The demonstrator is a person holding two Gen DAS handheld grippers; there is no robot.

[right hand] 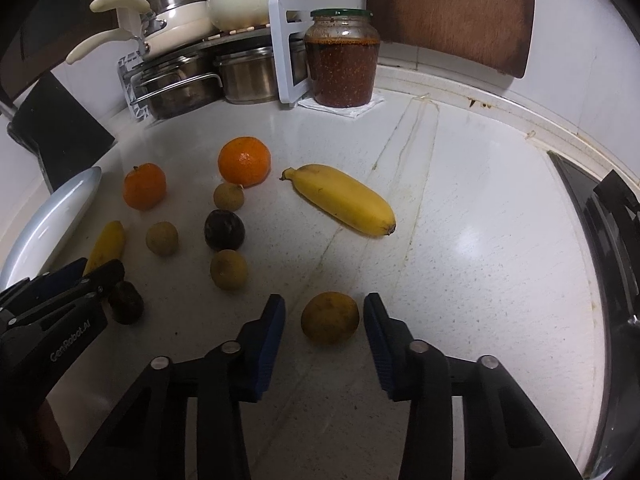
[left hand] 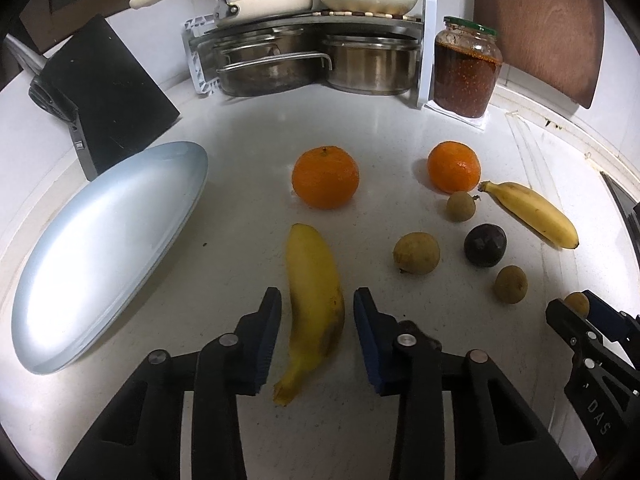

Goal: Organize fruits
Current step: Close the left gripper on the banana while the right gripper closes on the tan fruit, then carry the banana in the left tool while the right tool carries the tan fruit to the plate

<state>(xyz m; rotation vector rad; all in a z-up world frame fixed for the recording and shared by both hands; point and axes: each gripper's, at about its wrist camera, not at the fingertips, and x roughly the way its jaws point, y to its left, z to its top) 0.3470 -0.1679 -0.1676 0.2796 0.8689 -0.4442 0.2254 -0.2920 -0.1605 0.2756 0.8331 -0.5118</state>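
With my left fingers [left hand: 280, 336] and right fingers [right hand: 276, 340] narrowed but not yet touching, I should center each pair, squeeze the near banana [left hand: 314, 304] and small round fruit [right hand: 330, 317] gently, then lift toward the plate [left hand: 100, 248].

Glossy pale plate [left hand: 100, 248], speckled stone-like counter [right hand: 460, 260], shiny metal pots [left hand: 280, 64], glass jar [left hand: 466, 68].

Small brownish-yellow fruit [right hand: 330, 317] between the right gripper [right hand: 324, 316] jaws, pads seemingly just clear.
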